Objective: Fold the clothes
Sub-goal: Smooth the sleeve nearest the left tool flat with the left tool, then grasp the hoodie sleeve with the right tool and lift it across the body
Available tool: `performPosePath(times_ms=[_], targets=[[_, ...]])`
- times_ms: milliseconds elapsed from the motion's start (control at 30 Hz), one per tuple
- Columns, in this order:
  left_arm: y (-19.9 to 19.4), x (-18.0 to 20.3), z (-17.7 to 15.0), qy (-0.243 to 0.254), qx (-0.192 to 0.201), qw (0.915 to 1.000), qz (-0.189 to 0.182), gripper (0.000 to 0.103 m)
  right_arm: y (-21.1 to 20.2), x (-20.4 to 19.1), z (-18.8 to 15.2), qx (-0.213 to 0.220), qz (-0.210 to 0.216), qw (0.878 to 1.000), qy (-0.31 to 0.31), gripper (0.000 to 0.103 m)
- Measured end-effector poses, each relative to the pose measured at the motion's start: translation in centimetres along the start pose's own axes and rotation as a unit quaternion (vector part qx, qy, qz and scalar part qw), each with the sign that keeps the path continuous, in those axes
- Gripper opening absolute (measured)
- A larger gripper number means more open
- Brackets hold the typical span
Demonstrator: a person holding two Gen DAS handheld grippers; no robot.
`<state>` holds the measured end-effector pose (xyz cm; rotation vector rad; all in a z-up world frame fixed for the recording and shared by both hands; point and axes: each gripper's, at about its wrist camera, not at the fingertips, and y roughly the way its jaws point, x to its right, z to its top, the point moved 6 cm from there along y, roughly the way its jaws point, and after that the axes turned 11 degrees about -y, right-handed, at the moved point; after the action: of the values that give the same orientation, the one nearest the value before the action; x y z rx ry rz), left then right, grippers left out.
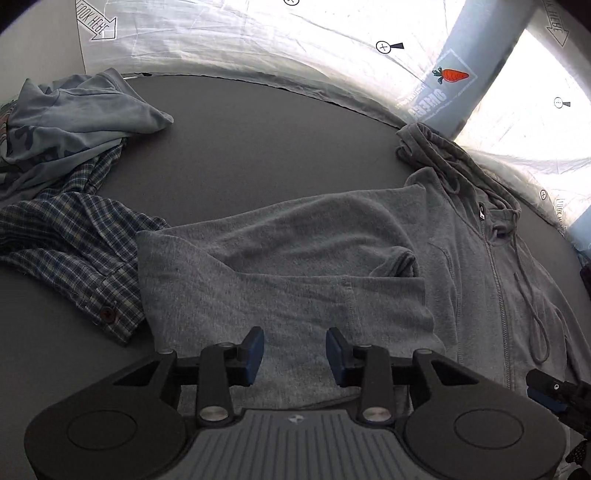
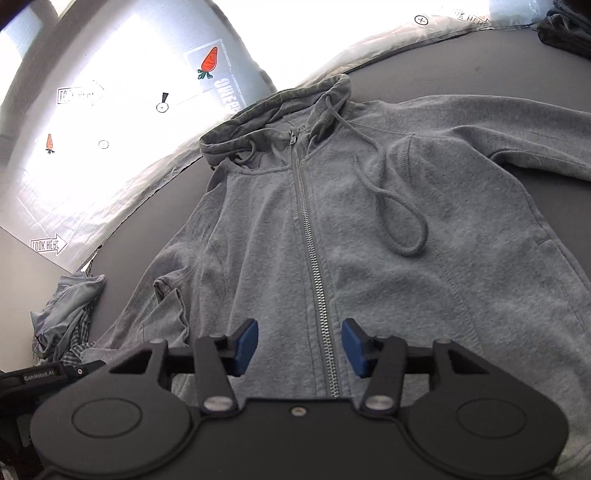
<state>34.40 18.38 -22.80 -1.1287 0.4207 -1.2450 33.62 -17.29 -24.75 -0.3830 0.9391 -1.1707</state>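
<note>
A grey zip-up hoodie [image 2: 424,229] lies front up on the dark table, hood toward the far edge, zipper closed. Its left sleeve [image 1: 280,251] is folded across in the left wrist view; the right sleeve [image 2: 480,122] stretches out to the right. My left gripper [image 1: 294,354] is open and empty just above the folded sleeve. My right gripper [image 2: 300,347] is open and empty over the lower zipper [image 2: 314,251]. The right gripper's tip also shows in the left wrist view [image 1: 550,391] at the lower right.
A checked shirt [image 1: 74,236] and a light blue garment [image 1: 74,114] lie heaped at the left of the table [image 1: 258,140]. A dark garment [image 2: 569,33] sits at the far right. White printed sheeting [image 1: 295,40] lies beyond the table's far edge.
</note>
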Motion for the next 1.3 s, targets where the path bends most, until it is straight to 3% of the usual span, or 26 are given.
performPosePath(times_ms=[133, 200, 300, 367, 533, 633, 700, 733, 900, 1033, 1167, 1300], targets=[[1.0, -2.3, -1.4, -0.023, -0.037, 0.9987, 0.027, 0.039, 2.5, -2.9, 0.4, -0.03, 0.092, 0.995, 0.016, 0.036], [1.2, -2.7, -1.6, -0.03, -0.042, 0.9984, 0.021, 0.04, 3.8, -4.5, 0.5, -0.048, 0.122, 0.991, 0.01, 0.035], [1.3, -2.5, -1.6, -0.017, -0.049, 0.9985, 0.019, 0.045, 5.8, -6.4, 0.5, -0.073, 0.133, 0.988, -0.015, 0.035], [1.4, -2.0, -1.7, -0.005, -0.056, 0.9984, 0.01, 0.06, 7.1, -7.3, 0.7, -0.082, 0.131, 0.988, -0.027, 0.035], [1.9, -1.3, -1.4, 0.008, -0.066, 0.9978, 0.001, 0.069, 9.7, -8.8, 0.5, -0.11, 0.109, 0.985, -0.075, 0.036], [2.1, -1.3, -1.1, -0.002, -0.075, 0.997, -0.017, 0.077, 10.4, -9.8, 0.2, -0.123, 0.122, 0.98, -0.094, 0.035], [2.2, -1.2, -1.1, -0.003, -0.078, 0.9967, -0.021, 0.078, 10.4, -10.6, 0.1, -0.128, 0.12, 0.977, -0.117, 0.01], [2.2, -1.2, -1.0, -0.003, -0.079, 0.9966, -0.021, 0.078, 10.3, -10.9, 0.1, -0.128, 0.119, 0.976, -0.13, 0.007], [1.9, -0.9, -1.1, -0.002, -0.075, 0.9971, -0.012, 0.078, 8.5, -12.3, 1.2, -0.099, 0.132, 0.973, -0.161, 0.005], [0.0, -0.4, -1.5, 0.008, -0.046, 0.9989, 0.0, 0.078, 6.4, -12.8, 3.0, -0.057, 0.124, 0.975, -0.178, 0.005], [-2.1, 0.7, -2.8, 0.015, -0.024, 0.9996, -0.006, 0.078, 3.6, -11.9, 5.9, -0.003, 0.112, 0.979, -0.17, 0.005], [-3.0, 2.1, -4.9, 0.027, -0.032, 0.9991, 0.004, 0.078, 0.4, -10.0, 9.2, 0.046, 0.097, 0.981, -0.159, 0.005]])
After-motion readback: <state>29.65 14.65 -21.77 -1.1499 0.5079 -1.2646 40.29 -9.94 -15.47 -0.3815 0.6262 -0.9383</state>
